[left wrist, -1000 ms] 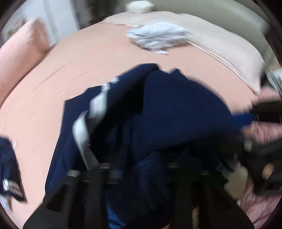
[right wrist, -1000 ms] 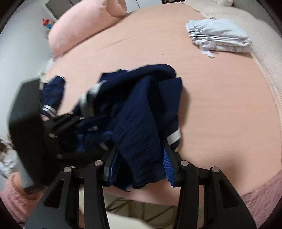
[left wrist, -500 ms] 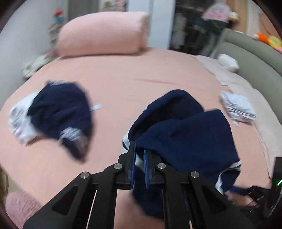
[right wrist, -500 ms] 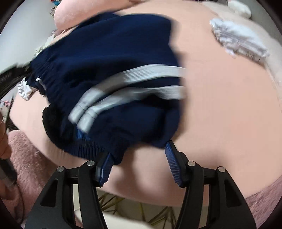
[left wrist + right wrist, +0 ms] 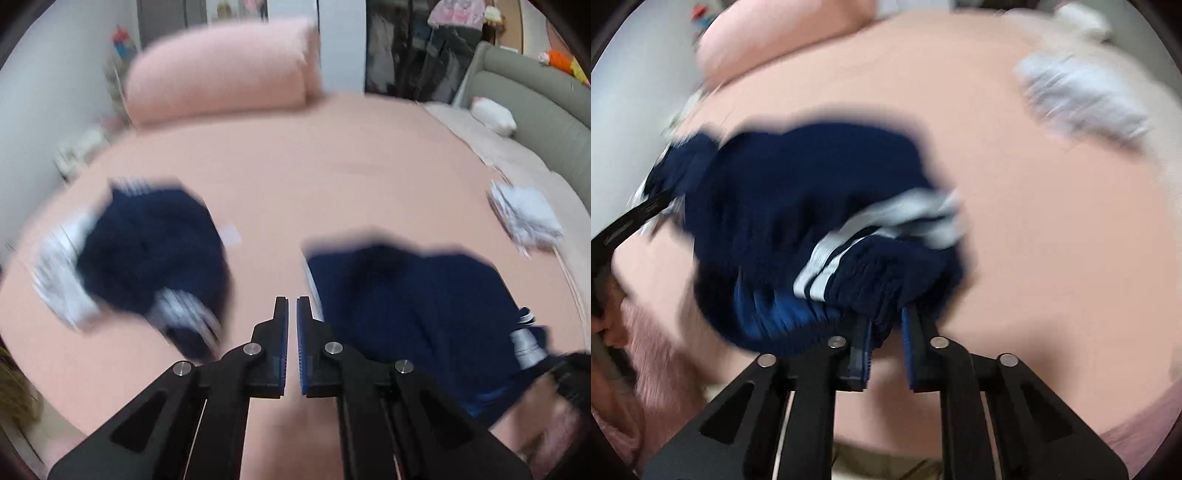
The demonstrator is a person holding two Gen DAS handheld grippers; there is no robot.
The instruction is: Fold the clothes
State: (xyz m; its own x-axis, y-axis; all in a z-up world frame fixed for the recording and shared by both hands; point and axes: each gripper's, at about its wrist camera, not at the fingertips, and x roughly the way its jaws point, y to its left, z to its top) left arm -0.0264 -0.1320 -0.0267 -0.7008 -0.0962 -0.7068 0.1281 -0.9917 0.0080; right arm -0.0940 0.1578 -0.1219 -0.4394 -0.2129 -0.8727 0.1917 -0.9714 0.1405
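Note:
A navy garment with white stripes (image 5: 417, 306) lies bunched on the pink bed, right of my left gripper (image 5: 291, 314). The left gripper's jaws are almost together with nothing between them. In the right wrist view the same garment (image 5: 812, 206) fills the middle, and my right gripper (image 5: 888, 325) is shut on its gathered waistband. A second navy and white garment (image 5: 147, 251) lies crumpled on the left of the bed.
A folded white garment (image 5: 524, 218) lies at the right of the bed (image 5: 314, 166); it also shows in the right wrist view (image 5: 1078, 92). A pink bolster (image 5: 221, 74) stands at the far side. A grey headboard (image 5: 535, 103) runs along the right.
My left gripper has let go of the navy garment and now stands to its left, empty. My right gripper has closed on the garment's waistband.

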